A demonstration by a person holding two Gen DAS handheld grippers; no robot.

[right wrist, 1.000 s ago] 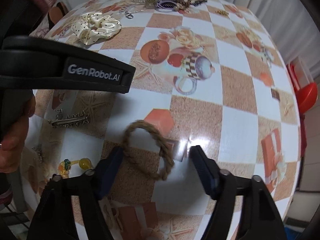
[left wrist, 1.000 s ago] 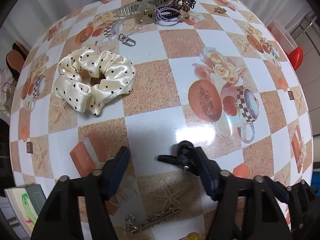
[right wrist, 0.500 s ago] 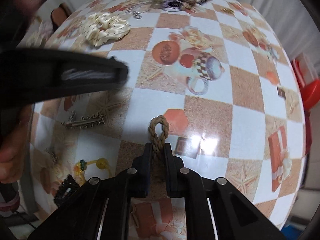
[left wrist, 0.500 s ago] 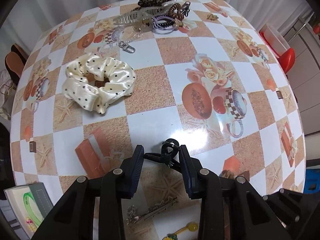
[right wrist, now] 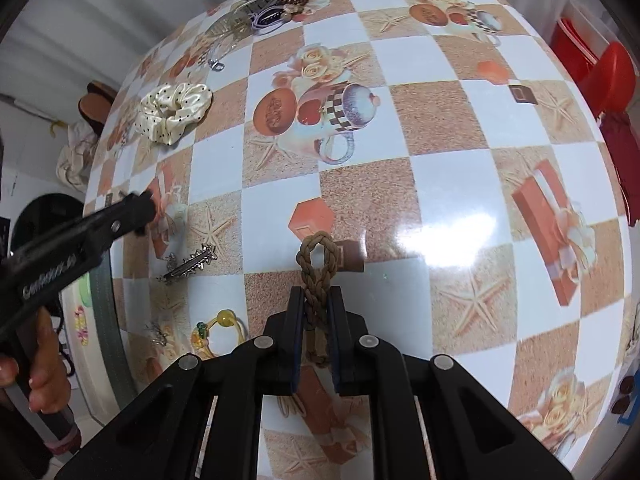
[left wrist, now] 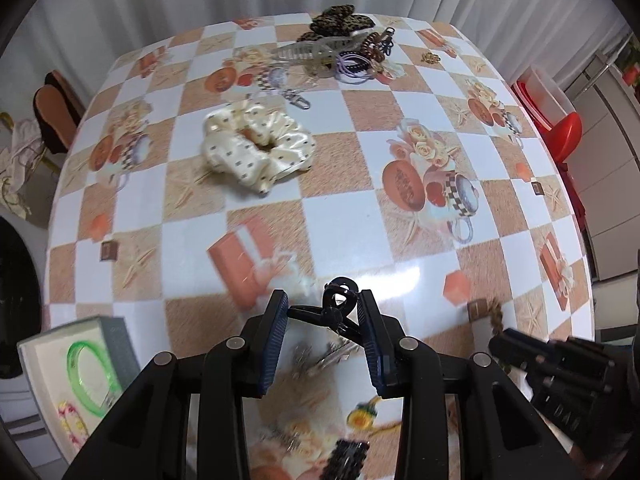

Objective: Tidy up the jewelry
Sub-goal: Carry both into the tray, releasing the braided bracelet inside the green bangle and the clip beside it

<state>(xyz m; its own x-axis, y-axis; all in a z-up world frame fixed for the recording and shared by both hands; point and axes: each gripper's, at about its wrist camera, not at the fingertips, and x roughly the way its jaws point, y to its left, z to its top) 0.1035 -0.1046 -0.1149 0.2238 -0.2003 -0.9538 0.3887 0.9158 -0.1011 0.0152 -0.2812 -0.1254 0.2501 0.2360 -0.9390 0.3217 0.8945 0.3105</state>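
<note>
Jewelry and hair pieces lie scattered over the checkered table (left wrist: 340, 220), with a white box (left wrist: 44, 364) holding a green bangle (left wrist: 90, 376) at its near left edge. A cream dotted scrunchie (left wrist: 256, 144) rests mid-table, well apart from a heap of clips and hair ties (left wrist: 340, 48) at the far edge. The left gripper (left wrist: 322, 316) is clamped narrowly on a small black claw clip (left wrist: 336, 312). The right gripper (right wrist: 316, 308) is pinched nearly closed around a brown braided cord loop (right wrist: 316, 268). A spiked silver barrette (right wrist: 190, 264) lies on the table near both.
</note>
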